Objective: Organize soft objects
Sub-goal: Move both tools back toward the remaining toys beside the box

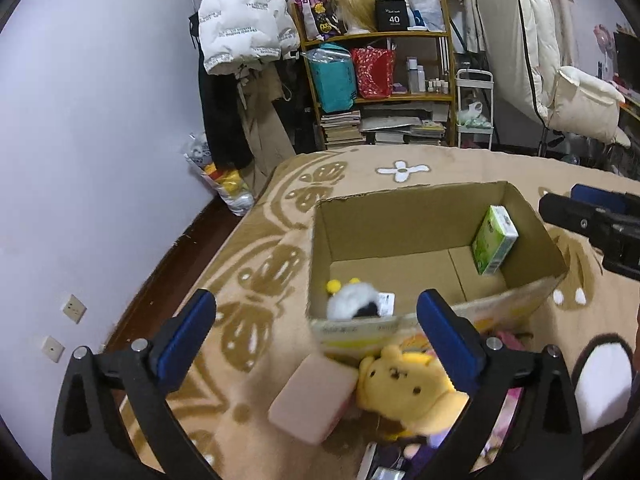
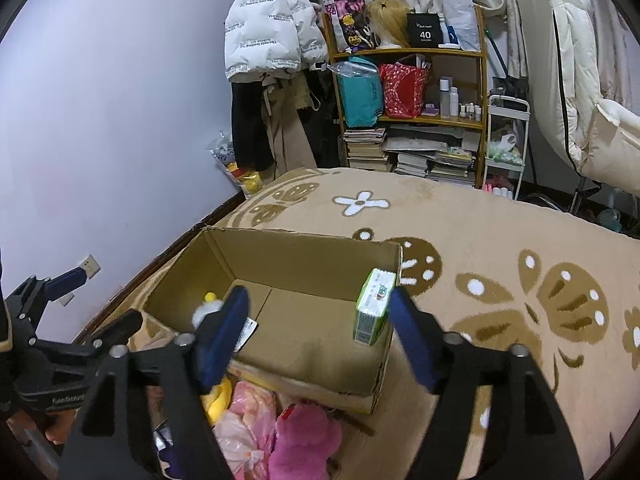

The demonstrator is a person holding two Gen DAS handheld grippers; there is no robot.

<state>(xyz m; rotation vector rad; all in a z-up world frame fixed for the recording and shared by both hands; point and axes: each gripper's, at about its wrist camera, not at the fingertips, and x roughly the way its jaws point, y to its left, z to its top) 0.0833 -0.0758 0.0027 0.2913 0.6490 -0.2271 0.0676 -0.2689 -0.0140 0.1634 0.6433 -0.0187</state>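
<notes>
**Two toys in the box, a pile still waiting outside it**

Both grippers hang wide open and hold nothing. The left gripper (image 1: pixel 316 330) hovers over the near wall of the cardboard box (image 1: pixel 400 220), above a yellow bear toy (image 1: pixel 404 388) and a pink pad (image 1: pixel 312 398) lying on the blanket (image 1: pixel 260 264) just outside that wall. The right gripper (image 2: pixel 318 334) is poised above the open box (image 2: pixel 304 252), with a pink plush (image 2: pixel 304 440) and a pink bag (image 2: pixel 244 432) below it, also outside.

Inside already: a white toy with yellow bobbles (image 1: pixel 352 298) in the near left corner and a green tissue pack (image 1: pixel 494 240) leaning on the right wall.

The risks, as I judge them: the bear presses against the box wall, so a closing finger may snag the cardboard and drag the light box across the blanket. The plush things crowd together, so a pinch could lift two, or slip off loose fur.
</notes>
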